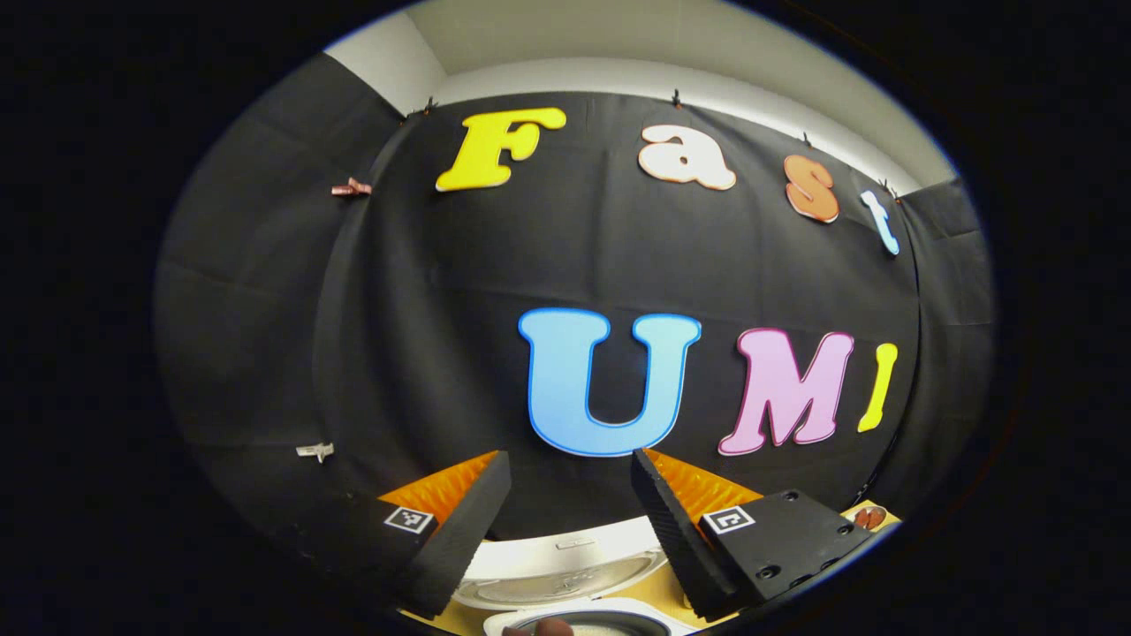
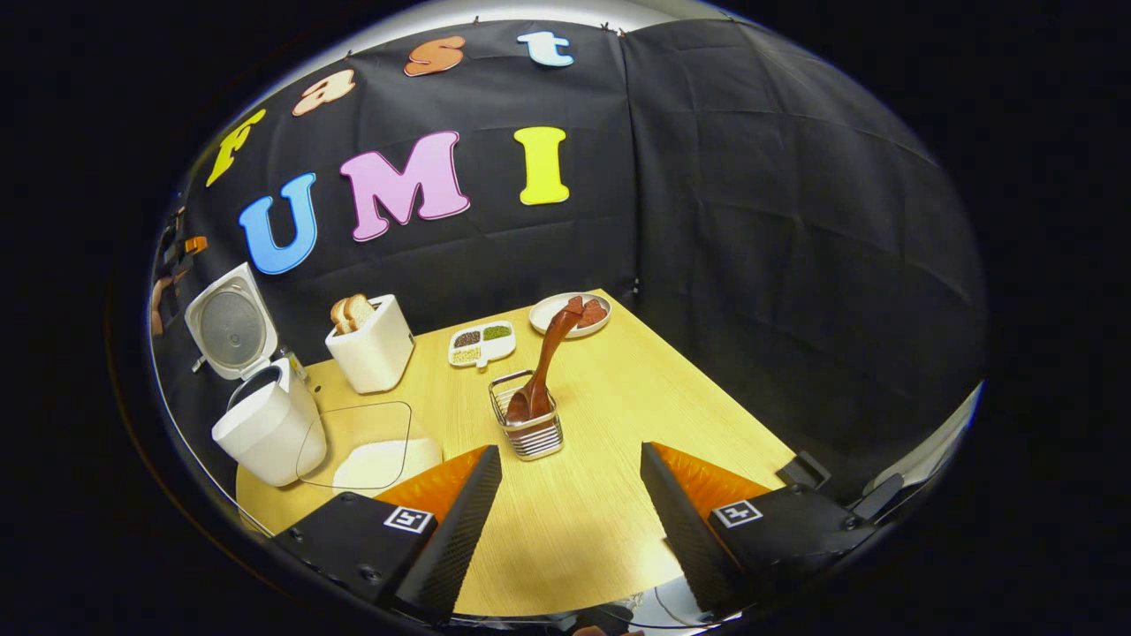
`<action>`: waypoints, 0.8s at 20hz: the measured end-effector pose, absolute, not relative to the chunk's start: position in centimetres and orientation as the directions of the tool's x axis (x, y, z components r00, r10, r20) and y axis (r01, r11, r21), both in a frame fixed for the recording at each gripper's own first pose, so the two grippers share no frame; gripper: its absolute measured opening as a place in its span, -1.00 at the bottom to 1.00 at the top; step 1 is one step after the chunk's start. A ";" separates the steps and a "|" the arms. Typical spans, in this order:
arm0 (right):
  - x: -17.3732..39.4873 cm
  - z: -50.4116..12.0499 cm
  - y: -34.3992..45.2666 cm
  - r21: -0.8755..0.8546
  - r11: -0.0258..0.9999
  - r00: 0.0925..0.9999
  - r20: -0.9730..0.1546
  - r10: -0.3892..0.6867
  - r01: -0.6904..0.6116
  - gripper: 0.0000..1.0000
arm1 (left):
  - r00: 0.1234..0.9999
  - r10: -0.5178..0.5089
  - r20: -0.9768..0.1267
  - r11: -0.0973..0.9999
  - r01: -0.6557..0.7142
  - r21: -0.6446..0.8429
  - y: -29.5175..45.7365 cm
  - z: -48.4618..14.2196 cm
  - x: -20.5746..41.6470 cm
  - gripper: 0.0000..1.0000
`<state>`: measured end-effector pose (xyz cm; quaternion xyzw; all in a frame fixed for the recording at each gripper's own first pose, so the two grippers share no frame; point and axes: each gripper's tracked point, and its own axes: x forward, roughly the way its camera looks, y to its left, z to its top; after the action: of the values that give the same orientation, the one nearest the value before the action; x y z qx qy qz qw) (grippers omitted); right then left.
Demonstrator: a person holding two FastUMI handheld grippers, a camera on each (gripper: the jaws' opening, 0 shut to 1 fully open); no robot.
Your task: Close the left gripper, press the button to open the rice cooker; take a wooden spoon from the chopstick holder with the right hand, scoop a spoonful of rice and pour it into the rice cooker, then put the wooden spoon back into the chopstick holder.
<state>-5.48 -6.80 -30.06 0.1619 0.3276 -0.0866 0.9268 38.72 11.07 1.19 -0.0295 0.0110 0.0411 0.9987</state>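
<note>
While the white rice cooker stands with its round lid swung up at about nine o'clock in the right gripper view, the button step looks done. The dark wooden spoon sits bowl-down in the wire chopstick holder, its handle leaning toward one o'clock, so it is either not yet taken or already returned; I cannot tell which. A clear glass bowl of white rice lies just beside the cooker, toward its four o'clock.

Below the holder, the right gripper has its jaws spread wide and empty, well apart from the spoon. In the left gripper view, the left gripper also has its jaws spread with nothing between them, raised above the cooker's open lid at six o'clock.

Farther back on the pale wooden table are a white toaster with bread at eleven o'clock, a divided dish of grains and a small plate at twelve.
</note>
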 end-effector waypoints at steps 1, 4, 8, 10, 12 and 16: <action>-5.7 -29.8 -6.7 0.239 0.932 0.771 -0.635 -0.061 0.271 0.97 | 0.995 0.088 -0.046 0.995 -0.090 -0.044 11.2 0.3 39.6 0.89; -6.3 -29.1 -6.5 0.233 0.931 0.775 -0.627 -0.075 0.279 0.97 | 0.988 0.110 -0.105 0.994 -0.109 0.015 11.5 -2.3 42.3 0.89; -7.7 -29.4 -6.7 0.202 0.946 0.765 -0.640 -0.067 0.252 0.97 | 0.961 0.173 -0.216 0.985 -0.175 0.010 12.1 -6.7 42.8 0.90; -8.0 -29.3 -6.8 0.206 0.947 0.765 -0.641 -0.060 0.247 0.97 | 0.956 0.177 -0.234 0.982 -0.186 -0.018 11.7 -6.3 41.9 0.96; -7.9 -29.3 -7.1 0.219 0.944 0.767 -0.639 -0.054 0.248 0.97 | 0.954 0.175 -0.244 0.983 -0.184 -0.012 10.8 -6.6 40.6 0.96; -7.7 -29.3 -7.4 0.252 0.938 0.771 -0.636 -0.026 0.240 0.97 | 0.950 0.169 -0.262 0.983 -0.183 -0.028 8.7 -7.8 36.6 0.96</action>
<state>-7.65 -7.41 -29.26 0.1613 0.3308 -0.0718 0.9270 36.57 8.71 -7.78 -0.0261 0.1306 0.0892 0.9871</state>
